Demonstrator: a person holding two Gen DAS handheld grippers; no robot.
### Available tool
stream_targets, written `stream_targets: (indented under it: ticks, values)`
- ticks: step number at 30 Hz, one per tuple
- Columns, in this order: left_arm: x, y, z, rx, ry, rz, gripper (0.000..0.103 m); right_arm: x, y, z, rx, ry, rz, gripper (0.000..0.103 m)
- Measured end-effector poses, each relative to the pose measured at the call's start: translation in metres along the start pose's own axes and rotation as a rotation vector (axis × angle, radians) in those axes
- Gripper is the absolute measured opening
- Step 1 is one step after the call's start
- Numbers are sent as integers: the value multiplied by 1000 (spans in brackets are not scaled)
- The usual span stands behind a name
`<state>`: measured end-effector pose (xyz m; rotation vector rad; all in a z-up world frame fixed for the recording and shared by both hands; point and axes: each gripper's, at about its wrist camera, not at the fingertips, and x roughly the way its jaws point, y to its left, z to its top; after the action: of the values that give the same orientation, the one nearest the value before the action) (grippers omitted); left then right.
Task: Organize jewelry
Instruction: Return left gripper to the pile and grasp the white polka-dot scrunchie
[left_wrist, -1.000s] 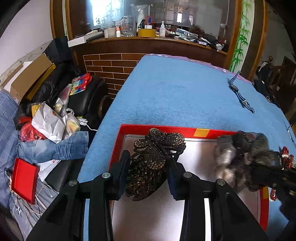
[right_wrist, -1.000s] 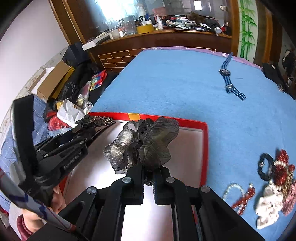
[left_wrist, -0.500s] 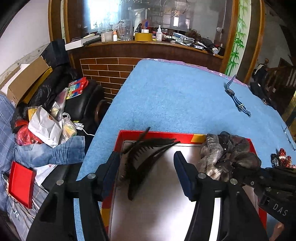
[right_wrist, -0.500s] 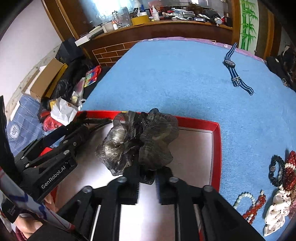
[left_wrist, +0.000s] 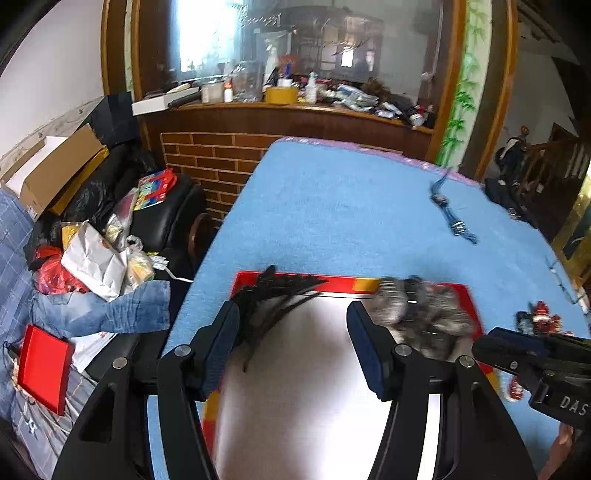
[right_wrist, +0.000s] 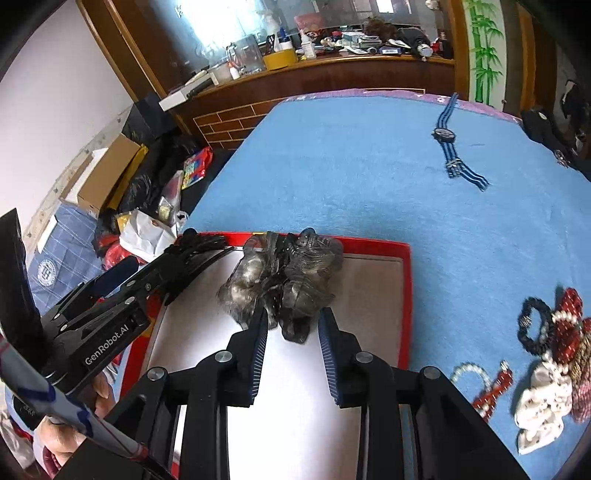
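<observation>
A red tray (left_wrist: 476, 306) with a pale floor lies on the blue cloth. A black toothed hair clip (left_wrist: 275, 295) rests in its far left corner, just beyond my left gripper (left_wrist: 291, 332), which stands open with nothing between the pads. A grey gauzy hair bow (right_wrist: 284, 273) lies at the tray's far edge. My right gripper (right_wrist: 291, 325) hovers over it with its jaws opening; the bow's near end sits between the pads, which no longer press on it. In the right wrist view the left gripper (right_wrist: 147, 273) reaches in from the left, and the clip (right_wrist: 201, 242) lies past its tips.
On the cloth to the right of the tray lie a black bead bracelet (right_wrist: 532, 325), a red bow (right_wrist: 569, 314), a white scrunchie (right_wrist: 543, 406) and a pearl bracelet (right_wrist: 465, 369). A blue striped watch (right_wrist: 447, 147) lies far back. Boxes and bags crowd the floor on the left.
The left gripper opened and let go of the hair clip, which turned over into the tray's corner. The right jaws parted from the grey bow. Both grippers drew back a little.
</observation>
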<state>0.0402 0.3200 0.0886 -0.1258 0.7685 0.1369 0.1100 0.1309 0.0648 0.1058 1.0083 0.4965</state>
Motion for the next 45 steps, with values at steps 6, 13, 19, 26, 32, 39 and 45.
stream_targets:
  ticks: [6, 13, 19, 26, 32, 39, 45]
  values:
    - [-24, -35, -6, 42, -24, -49, 60, -29, -28, -23, 55, -24, 6, 33]
    - [-39, -96, -19, 116, -17, -119, 60, -62, -74, -50, 130, -44, -8, 33]
    - [-40, -149, -31, 182, 10, -174, 60, -89, -119, -69, 202, -65, -19, 33]
    - [-36, -220, -48, 283, 66, -246, 59, -138, -188, -95, 333, -139, -60, 35]
    - [-26, -273, -67, 349, 132, -291, 59, -167, -230, -114, 412, -185, -105, 38]
    - [-8, -313, -81, 393, 202, -296, 59, -179, -269, -132, 474, -193, -147, 39]
    - [19, -331, -89, 412, 254, -266, 59, -182, -293, -141, 518, -198, -160, 44]
